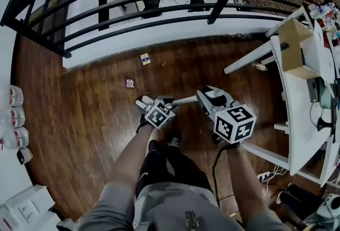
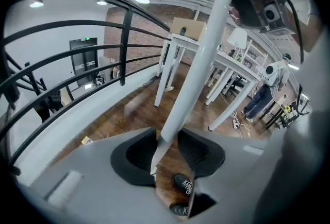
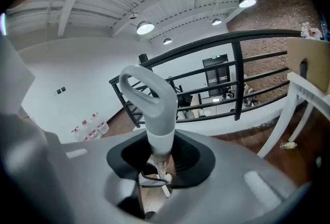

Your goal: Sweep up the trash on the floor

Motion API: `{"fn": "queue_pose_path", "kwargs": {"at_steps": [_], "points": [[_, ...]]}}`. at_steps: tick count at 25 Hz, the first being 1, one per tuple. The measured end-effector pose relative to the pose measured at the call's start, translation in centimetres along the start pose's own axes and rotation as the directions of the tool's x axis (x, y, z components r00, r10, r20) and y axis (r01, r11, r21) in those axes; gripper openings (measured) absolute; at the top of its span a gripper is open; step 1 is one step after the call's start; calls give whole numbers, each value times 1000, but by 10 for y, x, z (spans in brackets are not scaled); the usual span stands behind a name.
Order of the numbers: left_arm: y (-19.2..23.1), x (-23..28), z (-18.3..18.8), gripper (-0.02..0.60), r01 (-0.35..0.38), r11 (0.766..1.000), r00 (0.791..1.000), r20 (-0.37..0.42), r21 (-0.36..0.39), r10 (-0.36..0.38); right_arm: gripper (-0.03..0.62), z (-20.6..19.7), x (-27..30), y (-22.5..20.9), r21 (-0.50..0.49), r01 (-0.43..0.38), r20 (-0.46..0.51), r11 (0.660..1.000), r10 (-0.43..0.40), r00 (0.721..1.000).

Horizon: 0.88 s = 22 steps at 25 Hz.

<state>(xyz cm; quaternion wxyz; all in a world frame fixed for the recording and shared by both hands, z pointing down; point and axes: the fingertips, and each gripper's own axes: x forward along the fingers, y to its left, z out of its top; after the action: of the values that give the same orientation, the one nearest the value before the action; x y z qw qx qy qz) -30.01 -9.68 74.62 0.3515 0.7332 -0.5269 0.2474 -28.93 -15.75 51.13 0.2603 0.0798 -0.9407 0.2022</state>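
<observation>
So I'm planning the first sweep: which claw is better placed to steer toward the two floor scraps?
Probably left. The left claw grips the white pole on the side nearer the purple scrap and yellow scrap; the right claw, on the looped handle, sits farther away.
</observation>
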Motion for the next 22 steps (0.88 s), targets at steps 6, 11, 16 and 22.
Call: {"fn": "queue_pose_path", "kwargs": {"at_steps": [6, 11, 16, 22], "points": [[39, -38, 38, 129, 5, 999, 999, -47, 52, -2, 92, 57, 17, -1, 65, -19, 57, 998, 16, 998], [95, -69, 17, 126, 8, 992, 994, -108, 128, 6, 92, 64, 63, 23, 120, -27, 93, 992, 15, 996], [161, -83, -15, 127, 110, 967, 982, -173, 230, -71, 92, 51, 120, 41, 248, 80, 85, 965, -104, 991], [207, -79, -39, 135, 256, 916, 956, -223, 308, -192, 92, 38, 162, 66, 319, 238, 69, 918, -272, 960]]}}
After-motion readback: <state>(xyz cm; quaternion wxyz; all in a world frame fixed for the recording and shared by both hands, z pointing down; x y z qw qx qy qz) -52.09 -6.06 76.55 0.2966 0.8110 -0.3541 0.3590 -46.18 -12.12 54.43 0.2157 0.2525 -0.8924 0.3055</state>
